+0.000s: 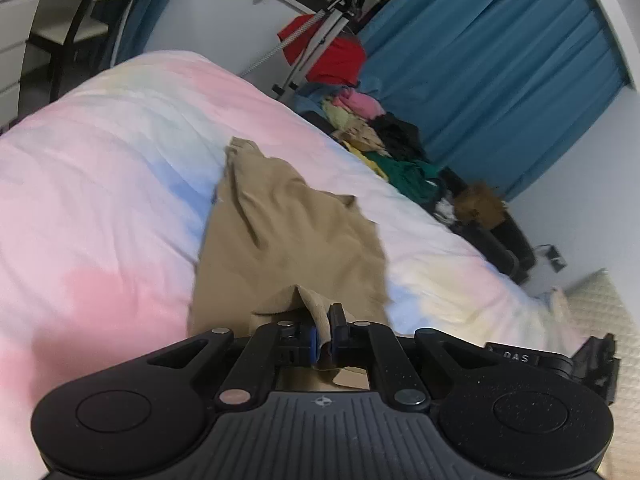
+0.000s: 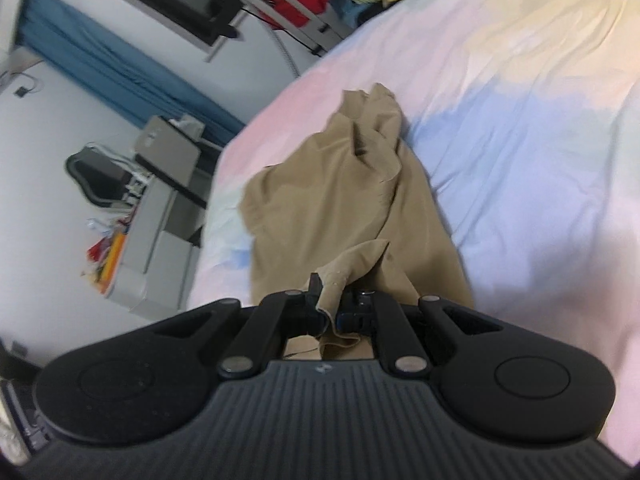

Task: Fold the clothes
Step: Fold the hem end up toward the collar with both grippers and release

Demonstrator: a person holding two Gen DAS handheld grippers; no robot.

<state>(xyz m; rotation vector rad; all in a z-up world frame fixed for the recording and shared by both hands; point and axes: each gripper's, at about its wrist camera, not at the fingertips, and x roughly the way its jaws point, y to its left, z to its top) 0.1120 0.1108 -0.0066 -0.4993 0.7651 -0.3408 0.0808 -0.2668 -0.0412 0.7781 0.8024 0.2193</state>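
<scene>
Pastel bed [image 1: 100,168], blue curtain [image 1: 492,60], clothes pile [image 1: 384,140] beside it — both grippers angled down, left gripper [image 1: 324,332] and right gripper [image 2: 330,300] fingers pinched tight on tan garment [image 1: 288,232].

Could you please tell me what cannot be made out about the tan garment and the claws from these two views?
- Garment type: crumpled and blurred in both views.
- Near hem: hidden under the left claw body in the left view and the right claw body in the right.
- Right claw in the left view: cut off by the edge.
- Clothes pile: single pieces too small.
</scene>
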